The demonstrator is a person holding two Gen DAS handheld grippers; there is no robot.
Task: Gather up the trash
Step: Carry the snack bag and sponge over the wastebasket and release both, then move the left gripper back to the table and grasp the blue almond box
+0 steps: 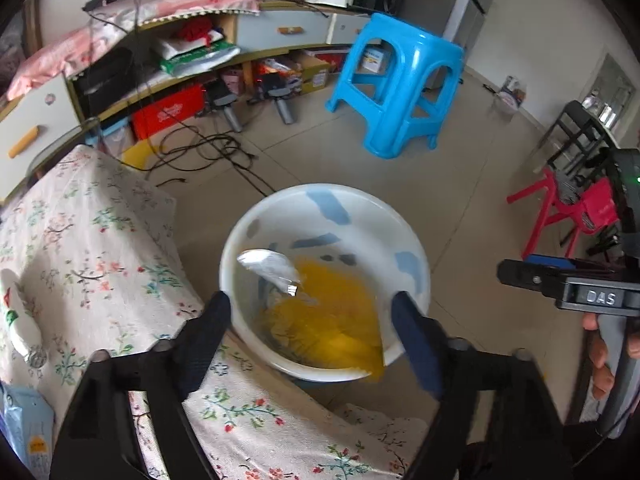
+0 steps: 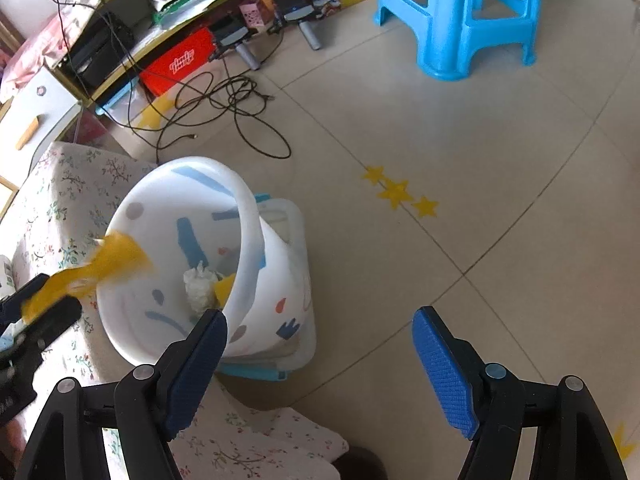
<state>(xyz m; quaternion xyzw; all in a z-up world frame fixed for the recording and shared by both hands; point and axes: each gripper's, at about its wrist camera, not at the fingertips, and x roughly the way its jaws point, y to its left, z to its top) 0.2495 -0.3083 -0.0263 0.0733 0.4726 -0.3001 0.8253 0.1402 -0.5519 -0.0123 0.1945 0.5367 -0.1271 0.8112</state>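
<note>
A white plastic bin (image 1: 326,208) (image 2: 248,216) with blue marks stands on the floor beside the cloth-covered table. A yellow wrapper (image 1: 332,320) (image 2: 108,260) hangs blurred at the bin's mouth, between and just past the fingers of my left gripper (image 1: 310,320), which is open. In the right wrist view the wrapper's end lies at the left gripper's fingertips (image 2: 60,304). A silvery clear wrapper (image 1: 272,266) sits in the bin. Crumpled white tissue (image 2: 200,288) lies at the bin's bottom. My right gripper (image 2: 320,344) is open and empty above the floor, right of the bin.
The floral tablecloth (image 1: 100,248) covers the table at left, with a white packet (image 1: 20,320) and a blue packet (image 1: 24,428) on it. A clear box (image 2: 296,240) sits under the bin. A blue stool (image 1: 400,84), red chair (image 1: 560,208), floor cables (image 2: 224,108) and shelving stand beyond.
</note>
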